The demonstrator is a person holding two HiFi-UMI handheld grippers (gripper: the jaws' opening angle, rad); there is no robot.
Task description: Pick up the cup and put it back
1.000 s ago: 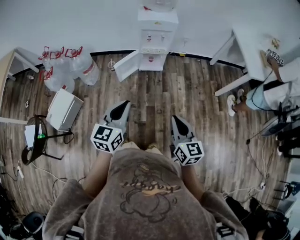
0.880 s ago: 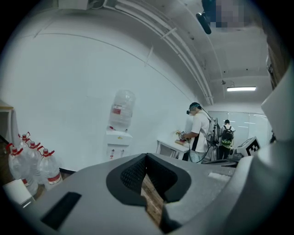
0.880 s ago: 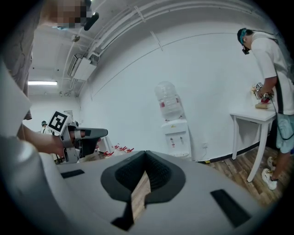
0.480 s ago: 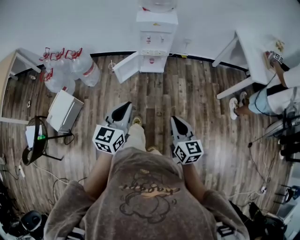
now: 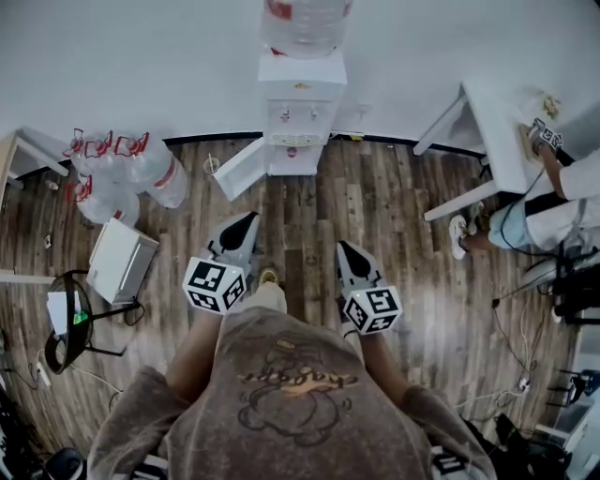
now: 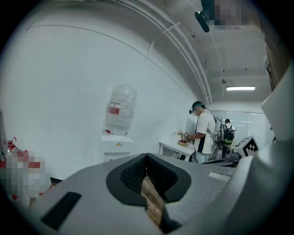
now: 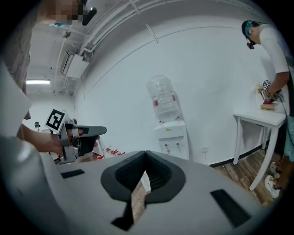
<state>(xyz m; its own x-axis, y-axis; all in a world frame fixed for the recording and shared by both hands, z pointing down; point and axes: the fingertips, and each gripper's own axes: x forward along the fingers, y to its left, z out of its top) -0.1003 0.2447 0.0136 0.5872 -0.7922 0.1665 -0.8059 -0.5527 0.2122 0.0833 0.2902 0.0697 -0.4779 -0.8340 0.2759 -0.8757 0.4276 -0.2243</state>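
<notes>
The left tongs [image 5: 246,223] and the right tongs [image 5: 344,251] are both closed on nothing, pads pressed together. They are held side by side over the wooden floor [image 5: 394,197] with tips toward twelve o'clock. No cup shows in any view, so I cannot say where it stands. It may be at the water dispenser [image 5: 298,108] dead ahead, but that is only a guess.

The likeliest trouble is arriving with the tongs still closed, since shut tips would nudge a light cup over rather than take it. The dispenser's lower door [image 5: 239,169] hangs open toward eleven o'clock, and the left tongs could clip it on the way in. The person at the white surface [image 5: 492,112] at two o'clock is well apart and looks like no hazard.

Compared with a second ago, the dispenser looms larger and its bottle [image 5: 305,21] now fills the top edge of the head view. The spare bottles [image 5: 122,169] at ten o'clock have slid back toward the wearer, who has walked forward. Both tongs are carried as before.
</notes>
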